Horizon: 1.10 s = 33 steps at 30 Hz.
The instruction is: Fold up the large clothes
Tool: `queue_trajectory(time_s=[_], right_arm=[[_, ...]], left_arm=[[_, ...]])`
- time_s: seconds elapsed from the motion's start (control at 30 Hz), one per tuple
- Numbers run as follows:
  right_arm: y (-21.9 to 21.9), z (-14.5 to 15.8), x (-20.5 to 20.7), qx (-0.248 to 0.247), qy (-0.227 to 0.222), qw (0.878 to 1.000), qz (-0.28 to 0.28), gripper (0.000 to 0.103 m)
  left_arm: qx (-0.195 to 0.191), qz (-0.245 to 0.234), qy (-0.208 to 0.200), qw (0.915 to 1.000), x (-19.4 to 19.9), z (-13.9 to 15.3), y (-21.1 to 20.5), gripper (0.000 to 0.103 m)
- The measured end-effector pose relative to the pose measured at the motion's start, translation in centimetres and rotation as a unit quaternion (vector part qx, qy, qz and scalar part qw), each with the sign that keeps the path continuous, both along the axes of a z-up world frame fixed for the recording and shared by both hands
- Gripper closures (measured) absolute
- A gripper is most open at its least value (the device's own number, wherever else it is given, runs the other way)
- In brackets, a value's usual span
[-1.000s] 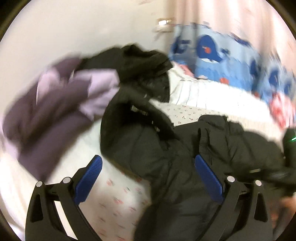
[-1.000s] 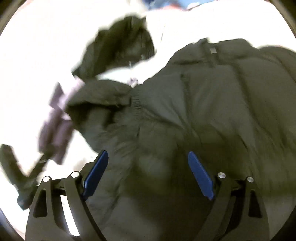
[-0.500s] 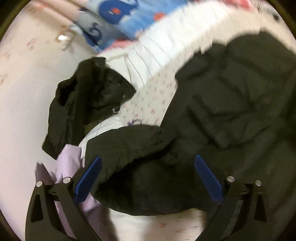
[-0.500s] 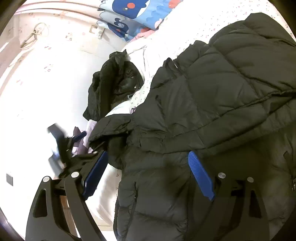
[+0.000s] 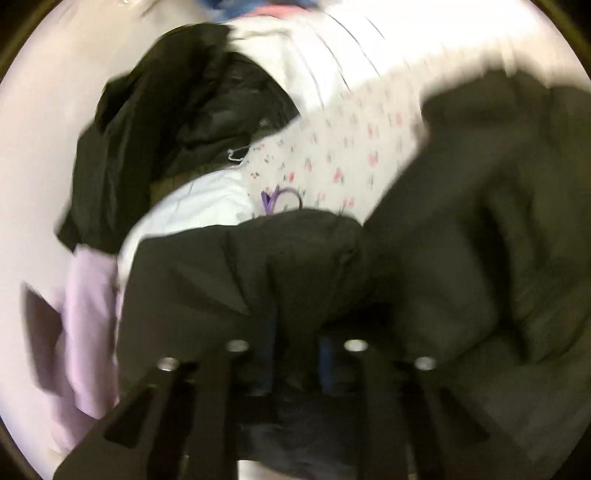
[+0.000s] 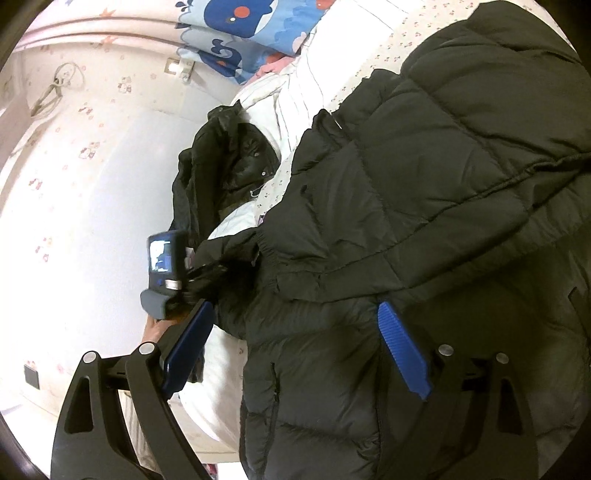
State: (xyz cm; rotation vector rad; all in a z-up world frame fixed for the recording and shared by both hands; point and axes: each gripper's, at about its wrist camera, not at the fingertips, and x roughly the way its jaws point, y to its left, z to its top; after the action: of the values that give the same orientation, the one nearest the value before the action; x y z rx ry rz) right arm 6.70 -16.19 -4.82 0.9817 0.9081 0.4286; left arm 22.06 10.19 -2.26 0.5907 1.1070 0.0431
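Observation:
A large dark puffer jacket (image 6: pixel 424 206) lies spread over the bed, with one sleeve (image 5: pixel 258 266) reaching toward the bed's edge. My left gripper (image 5: pixel 295 354) is shut on the end of that sleeve; it also shows in the right wrist view (image 6: pixel 207 280), clamped on the cuff. My right gripper (image 6: pixel 295 347) is open and empty, hovering just above the jacket's body, its blue pads (image 6: pixel 402 350) wide apart.
A second black jacket (image 6: pixel 225 162) is heaped at the bed's far edge by the wall. A lilac garment (image 5: pixel 88 325) hangs at the left. A whale-print quilt (image 6: pixel 251 33) and white bedding (image 6: pixel 314 85) lie further back. The bed has a floral sheet (image 5: pixel 351 147).
My left gripper went from open to shut on the jacket sleeve end. The right gripper stayed open and has drawn slightly closer over the jacket.

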Motion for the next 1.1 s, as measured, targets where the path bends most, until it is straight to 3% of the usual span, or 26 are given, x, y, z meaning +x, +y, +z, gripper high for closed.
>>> queue_trajectory(time_s=[0.07, 0.1, 0.2, 0.33, 0.5, 0.6, 0.67, 0.73, 0.8, 0.9, 0.93, 0.97, 1.03, 1.1], right_arm=[[0.0, 0.1, 0.0, 0.005, -0.002, 1.000, 0.001, 0.016], [0.0, 0.1, -0.1, 0.011, -0.005, 1.000, 0.003, 0.015], [0.0, 0.0, 0.0, 0.058, -0.014, 0.998, 0.015, 0.010], [-0.4, -0.5, 0.1, 0.163, -0.030, 0.986, 0.027, 0.007], [-1.0, -1.5, 0.6, 0.247, -0.024, 0.968, 0.034, 0.007], [-0.7, -2.9, 1.0, 0.268, 0.002, 0.963, 0.040, 0.007], [-0.7, -3.0, 1.3, 0.276, -0.009, 0.960, 0.039, 0.010], [-1.2, -2.5, 1.3, 0.265, -0.038, 0.963, 0.026, 0.034], [-1.8, -1.7, 1.4, 0.223, -0.053, 0.973, 0.015, 0.081], [-2.4, -0.3, 1.5, 0.152, -0.073, 0.986, 0.000, 0.093], [-2.3, 1.1, 1.8, 0.093, -0.086, 0.992, -0.001, 0.094], [-2.1, 2.1, 1.9, 0.056, -0.096, 0.994, 0.002, 0.094], [-0.8, 4.9, 2.6, -0.007, -0.119, 0.993, 0.021, 0.095], [0.5, 9.2, 3.4, -0.082, -0.162, 0.982, 0.047, 0.096]], left_arm=[[-0.095, 0.012, -0.027, 0.9950, -0.9, 2.6, 1.0, 0.090], [-0.163, 0.006, -0.043, 0.9856, -1.9, 4.3, 1.4, 0.090], [-0.287, -0.053, -0.081, 0.9531, -6.1, 7.5, 0.4, 0.090], [-0.368, -0.120, -0.097, 0.9170, -11.7, 8.5, -3.0, 0.090], [-0.411, -0.177, -0.082, 0.8903, -17.2, 5.7, -7.9, 0.090], [-0.455, -0.192, -0.070, 0.8668, -19.7, 4.4, -10.1, 0.090], [-0.459, -0.201, -0.061, 0.8632, -21.1, 3.7, -11.6, 0.090], [-0.452, -0.212, -0.057, 0.8645, -21.6, 3.1, -13.0, 0.090], [-0.453, -0.215, -0.068, 0.8626, -22.2, 3.0, -13.3, 0.088], [-0.478, -0.214, -0.069, 0.8490, -22.7, 3.1, -12.0, 0.062], [-0.483, -0.210, -0.078, 0.8467, -22.9, 3.7, -11.2, 0.053], [-0.483, -0.210, -0.090, 0.8451, -23.2, 4.5, -10.3, 0.051], [-0.491, -0.204, -0.117, 0.8389, -23.6, 6.5, -8.1, 0.048], [-0.511, -0.189, -0.148, 0.8252, -24.0, 8.7, -5.0, 0.030]])
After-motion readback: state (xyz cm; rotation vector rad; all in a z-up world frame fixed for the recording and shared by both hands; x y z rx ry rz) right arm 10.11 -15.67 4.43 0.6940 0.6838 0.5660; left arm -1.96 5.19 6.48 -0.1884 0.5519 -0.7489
